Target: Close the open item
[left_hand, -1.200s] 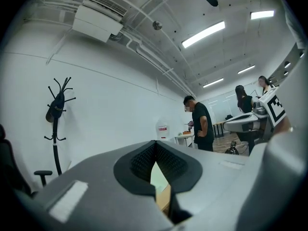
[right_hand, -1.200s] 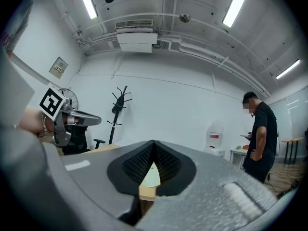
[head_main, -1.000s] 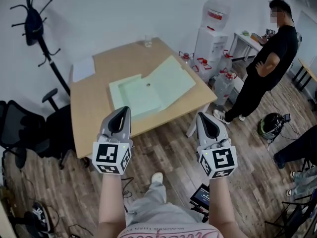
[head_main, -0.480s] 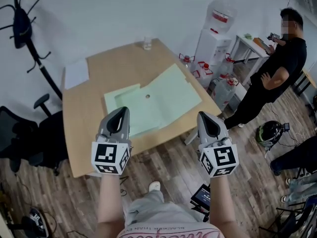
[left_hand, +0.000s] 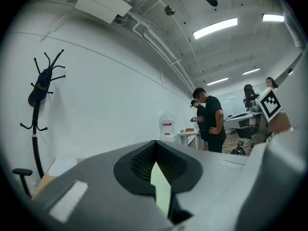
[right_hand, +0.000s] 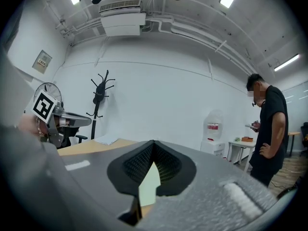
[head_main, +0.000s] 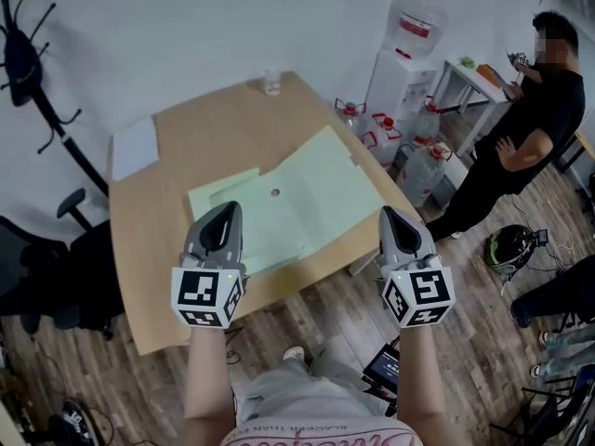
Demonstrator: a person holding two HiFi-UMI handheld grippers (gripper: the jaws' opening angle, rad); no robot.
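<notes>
A pale green folder (head_main: 288,203) lies open on the wooden table (head_main: 204,124), its larger flap spread toward the right corner and a smaller flap at the left. My left gripper (head_main: 226,214) hangs over the folder's near left part, jaws shut and empty. My right gripper (head_main: 392,219) hovers above the table's near right edge, also shut on nothing. In the left gripper view the jaws of the left gripper (left_hand: 155,146) meet at the tip, and a sliver of folder (left_hand: 161,191) shows below them. The right gripper (right_hand: 153,146) looks the same, with a sliver of the folder (right_hand: 149,186).
A white sheet (head_main: 133,147) and a glass (head_main: 271,84) sit at the table's far side. A water dispenser (head_main: 409,45) with bottles (head_main: 423,170), a standing person (head_main: 521,128) and a helmet (head_main: 509,240) are on the right. An office chair (head_main: 56,268) and coat stand (head_main: 37,91) are on the left.
The table and folder have drawn closer beneath the grippers and shifted left in view. Both grippers stay shut; the right one has edged slightly right.
</notes>
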